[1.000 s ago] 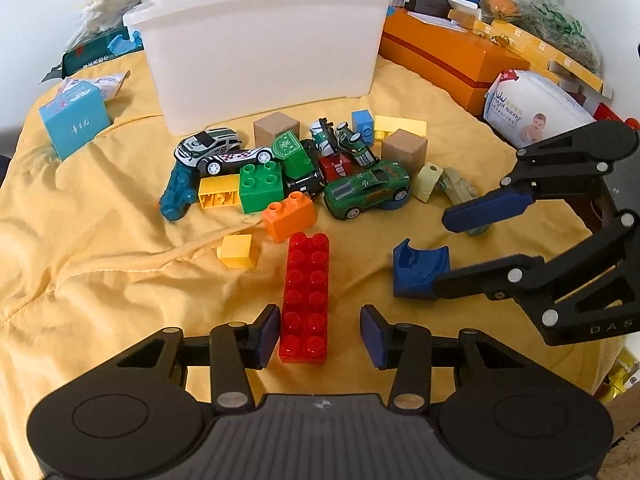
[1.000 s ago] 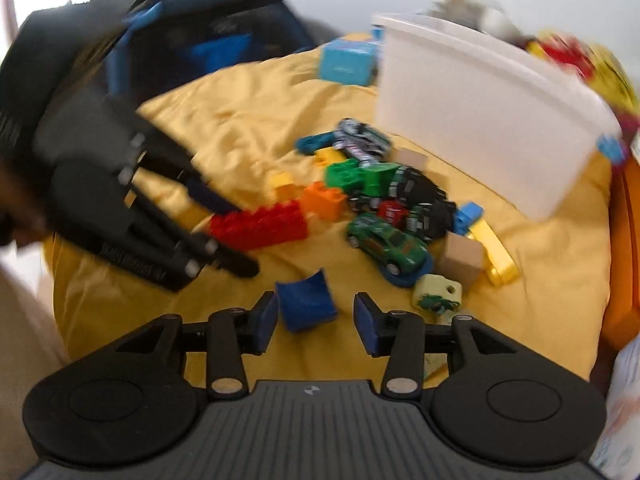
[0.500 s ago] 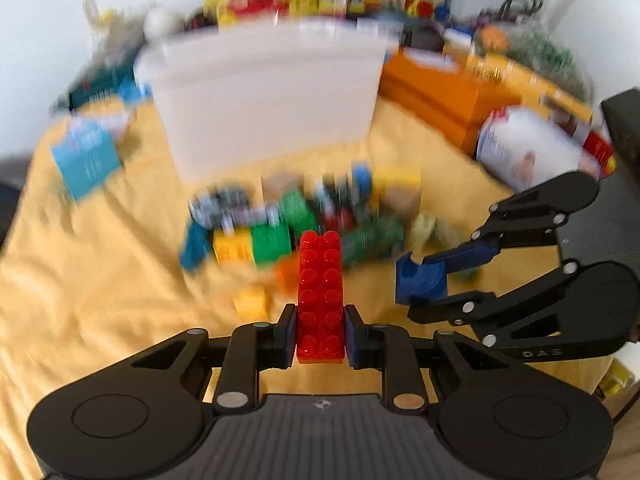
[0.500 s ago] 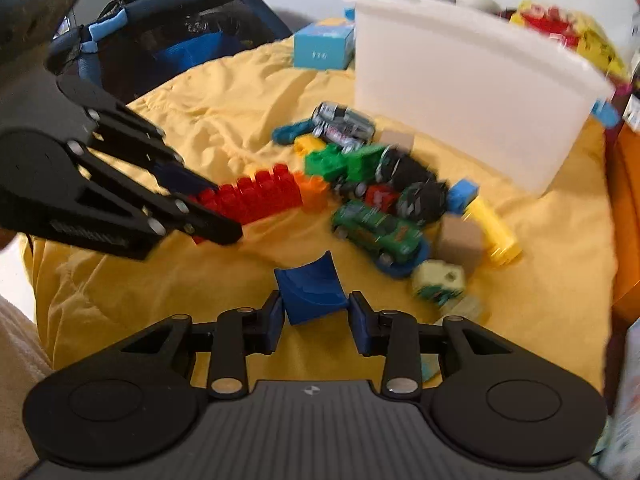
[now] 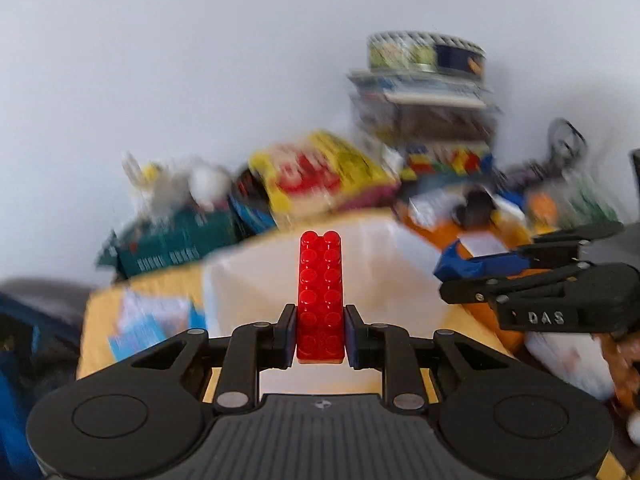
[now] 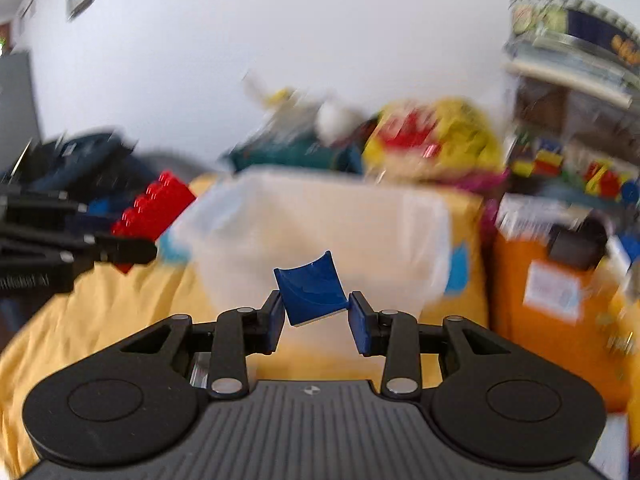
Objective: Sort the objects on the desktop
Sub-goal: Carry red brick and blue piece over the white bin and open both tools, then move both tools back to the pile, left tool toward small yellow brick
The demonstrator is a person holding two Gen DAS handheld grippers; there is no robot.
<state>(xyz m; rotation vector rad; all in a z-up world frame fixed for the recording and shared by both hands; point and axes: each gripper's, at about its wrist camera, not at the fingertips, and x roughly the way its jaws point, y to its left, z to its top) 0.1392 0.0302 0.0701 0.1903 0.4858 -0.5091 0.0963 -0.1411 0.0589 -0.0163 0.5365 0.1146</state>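
Two claws up: left claw (image 5: 320, 330) pinching one red brick (image 5: 320, 292), right claw (image 6: 316, 322) pinching one blue curved piece (image 6: 310, 288), one white bin (image 6: 320, 232) ahead

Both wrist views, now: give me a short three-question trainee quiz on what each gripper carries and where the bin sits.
1. True or false: the left gripper is shut on a red brick.
2. What does the right gripper hold? A) green toy car B) blue curved block C) yellow brick
3. Fill in: ahead of both grippers stands a white ____ on the yellow cloth.

Key: 1 true. 2 B; it sits tilted between the pads. 3 bin.
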